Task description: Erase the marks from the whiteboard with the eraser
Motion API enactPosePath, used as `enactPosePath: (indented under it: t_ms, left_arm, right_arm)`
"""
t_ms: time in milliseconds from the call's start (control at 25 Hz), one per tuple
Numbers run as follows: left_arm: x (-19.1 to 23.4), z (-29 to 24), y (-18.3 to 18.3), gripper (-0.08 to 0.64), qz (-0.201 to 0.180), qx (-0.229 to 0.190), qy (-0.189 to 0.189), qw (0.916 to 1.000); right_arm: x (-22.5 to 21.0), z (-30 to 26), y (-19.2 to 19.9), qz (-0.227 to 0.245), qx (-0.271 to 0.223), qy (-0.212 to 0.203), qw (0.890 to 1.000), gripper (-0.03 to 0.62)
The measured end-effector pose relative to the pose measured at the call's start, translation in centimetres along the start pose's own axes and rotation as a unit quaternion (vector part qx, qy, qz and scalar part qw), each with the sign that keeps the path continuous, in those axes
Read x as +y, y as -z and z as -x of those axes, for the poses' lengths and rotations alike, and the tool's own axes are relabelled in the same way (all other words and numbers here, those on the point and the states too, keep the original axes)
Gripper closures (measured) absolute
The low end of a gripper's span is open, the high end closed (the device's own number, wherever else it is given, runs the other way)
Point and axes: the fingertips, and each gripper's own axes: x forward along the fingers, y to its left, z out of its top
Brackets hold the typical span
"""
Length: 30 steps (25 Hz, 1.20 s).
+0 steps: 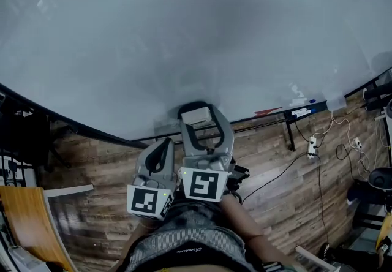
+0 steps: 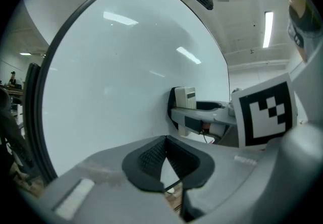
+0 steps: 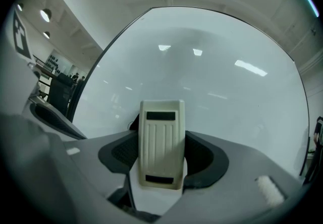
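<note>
The right gripper (image 3: 160, 160) is clamped on the eraser (image 3: 160, 142). The eraser's long axis runs out along the jaws, and its felt side is against or just off the whiteboard (image 1: 184, 38), near the board's lower edge. The left gripper (image 2: 166, 155) sits just below that edge, jaws together on nothing. Nearly all the board lies above the eraser. No clear marks show on it, so any wipe probably goes upward.

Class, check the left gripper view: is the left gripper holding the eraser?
No, the left gripper has its jaws together on nothing, while the eraser sits in the right gripper.
</note>
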Motion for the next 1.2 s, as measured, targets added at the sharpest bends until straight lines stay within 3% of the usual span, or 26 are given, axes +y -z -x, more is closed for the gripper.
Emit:
enactPosePath:
  t_ms: [560,1200]
  left_arm:
    - [-12.3,-11.7,-1.1,0.557,-0.003,0.012,0.035,0.9993]
    - [-22.1,-18.9,-1.2,0.557,-0.004,0.016,-0.001,0.9999]
  right_arm:
    - [-14.6,1.7,3.7,-0.007,-0.004,0.003,1.0,0.328]
    - [-26.0,3.7,6.8,-0.006,-0.025,-0.023,0.999,0.328]
